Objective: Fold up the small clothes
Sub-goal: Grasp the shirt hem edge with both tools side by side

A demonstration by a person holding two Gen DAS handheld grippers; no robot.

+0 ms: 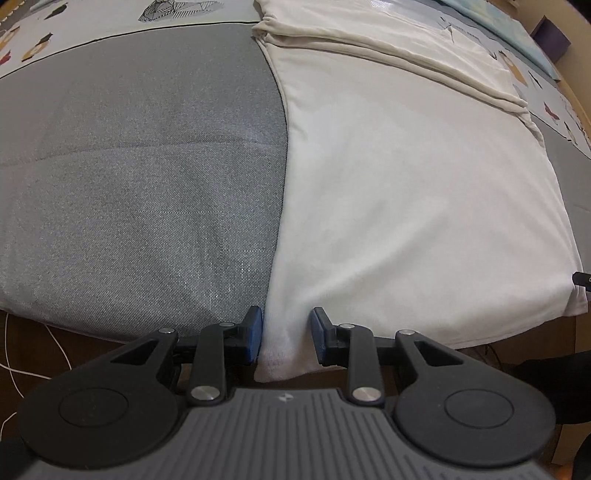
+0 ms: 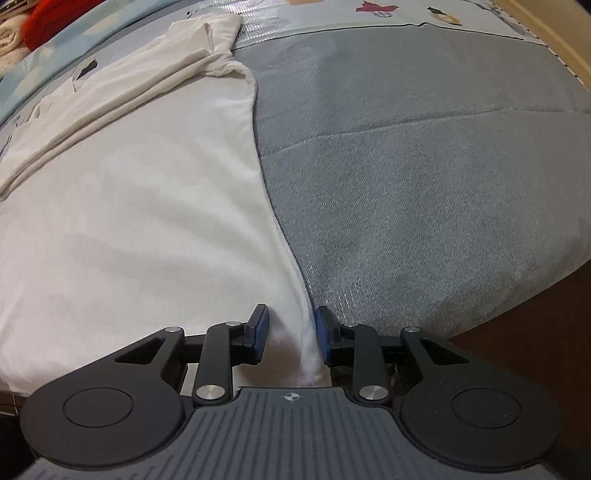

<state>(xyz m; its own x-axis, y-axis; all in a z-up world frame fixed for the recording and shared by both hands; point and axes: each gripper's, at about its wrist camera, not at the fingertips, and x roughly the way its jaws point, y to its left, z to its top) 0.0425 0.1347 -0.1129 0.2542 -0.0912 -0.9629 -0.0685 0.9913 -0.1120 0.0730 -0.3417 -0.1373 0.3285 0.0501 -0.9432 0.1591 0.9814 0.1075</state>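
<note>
White garment (image 1: 406, 192) is lying flat on the grey mat (image 1: 140, 192), taking up the 12-to-3 o'clock part of the left wrist view and the 9-to-12 part of the right wrist view — far end is showing a folded band with stacked creases running across it. Near hem is hanging over the mat's front edge at 6 o'clock in both views.

Left hand-held gripper (image 1: 286, 338) is sitting with jaws spread, the garment's near-left corner lying between the blue pads, not pinched. Right hand-held gripper (image 2: 291, 336) is also sitting spread, with the near-right corner between its pads.

Patterned bedsheet (image 1: 74, 22) is showing past the mat at 11 o'clock, red cloth (image 2: 51, 18) at 10 o'clock in the right view — white cable (image 1: 22, 354) is trailing at 8 o'clock.
</note>
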